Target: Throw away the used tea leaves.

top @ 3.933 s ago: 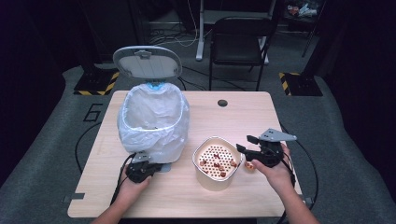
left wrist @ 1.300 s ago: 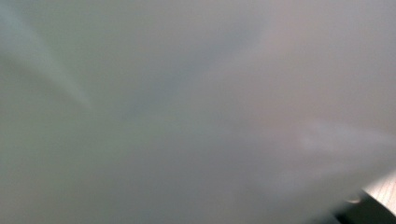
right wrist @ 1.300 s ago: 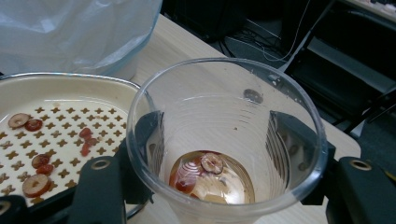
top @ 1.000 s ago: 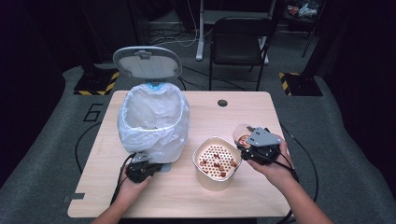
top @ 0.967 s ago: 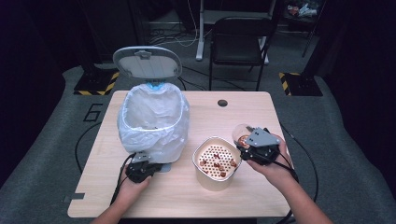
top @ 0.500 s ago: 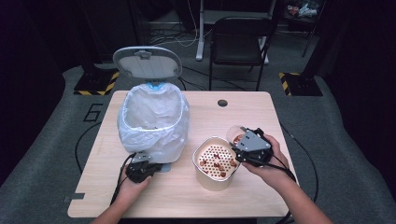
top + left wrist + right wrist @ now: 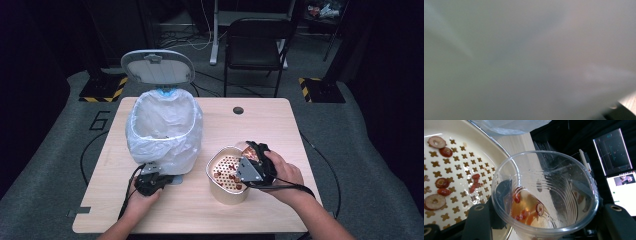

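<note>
High view, right gripper (image 7: pixel 248 161): pinches a clear plastic cup (image 7: pixel 246 150), tipped over the perforated strainer bowl (image 7: pixel 227 192) on the table (image 7: pixel 280 125).
High view, left gripper (image 7: pixel 152 181): at the foot of the bagged bin (image 7: pixel 165 131), jaws pressed together.
Left gripper view: blurred white bag (image 7: pixel 524 55) close up.
Right gripper view: cup (image 7: pixel 544 192) between both jaws, amber liquid and red fruit pieces (image 7: pixel 527 211) inside; strainer (image 7: pixel 451 165) at left.

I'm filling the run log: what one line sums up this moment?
right gripper: holds tilted clear cup over strainer bowl | left gripper: shut, at bin bag
</note>
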Action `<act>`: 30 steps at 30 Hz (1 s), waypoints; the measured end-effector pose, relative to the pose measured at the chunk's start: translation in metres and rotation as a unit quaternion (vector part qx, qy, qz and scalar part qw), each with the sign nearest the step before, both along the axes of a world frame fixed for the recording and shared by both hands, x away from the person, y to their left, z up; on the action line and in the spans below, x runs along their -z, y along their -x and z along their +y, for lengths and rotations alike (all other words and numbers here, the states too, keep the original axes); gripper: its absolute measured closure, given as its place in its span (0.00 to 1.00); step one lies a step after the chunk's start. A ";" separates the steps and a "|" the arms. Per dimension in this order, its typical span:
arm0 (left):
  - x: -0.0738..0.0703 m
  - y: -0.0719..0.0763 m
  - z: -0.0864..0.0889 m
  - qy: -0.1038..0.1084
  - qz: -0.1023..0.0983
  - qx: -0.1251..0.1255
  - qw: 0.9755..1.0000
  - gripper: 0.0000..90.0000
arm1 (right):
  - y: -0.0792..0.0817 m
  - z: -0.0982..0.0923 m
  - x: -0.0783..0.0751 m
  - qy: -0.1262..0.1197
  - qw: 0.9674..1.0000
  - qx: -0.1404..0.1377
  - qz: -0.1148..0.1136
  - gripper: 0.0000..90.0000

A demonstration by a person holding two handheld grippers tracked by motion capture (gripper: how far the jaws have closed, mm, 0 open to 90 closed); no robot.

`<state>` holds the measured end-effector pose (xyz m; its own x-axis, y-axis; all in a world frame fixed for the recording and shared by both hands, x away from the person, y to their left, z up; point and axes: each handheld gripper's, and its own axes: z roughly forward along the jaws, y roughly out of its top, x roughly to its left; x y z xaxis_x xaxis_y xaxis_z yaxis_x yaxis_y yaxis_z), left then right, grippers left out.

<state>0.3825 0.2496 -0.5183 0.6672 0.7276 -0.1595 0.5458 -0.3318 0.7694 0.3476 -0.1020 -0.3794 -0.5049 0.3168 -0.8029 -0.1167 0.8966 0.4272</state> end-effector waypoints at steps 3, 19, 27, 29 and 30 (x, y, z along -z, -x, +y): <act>0.000 0.000 0.000 0.000 0.000 0.000 1.000 1.00 | -0.001 0.002 0.002 0.014 1.000 -0.005 -0.007 0.42; 0.000 0.000 0.000 0.000 0.000 0.000 1.000 1.00 | 0.001 0.008 0.009 0.113 0.993 -0.029 -0.031 0.43; 0.000 0.000 0.000 0.001 0.001 -0.002 1.000 1.00 | 0.006 0.010 0.012 0.149 0.985 -0.042 -0.080 0.43; 0.000 0.000 0.000 -0.001 -0.001 0.001 1.000 1.00 | 0.007 0.012 0.015 0.169 0.980 -0.049 -0.093 0.43; 0.000 0.000 0.000 -0.001 -0.001 0.001 1.000 1.00 | 0.009 0.012 0.018 0.172 0.980 -0.043 -0.093 0.43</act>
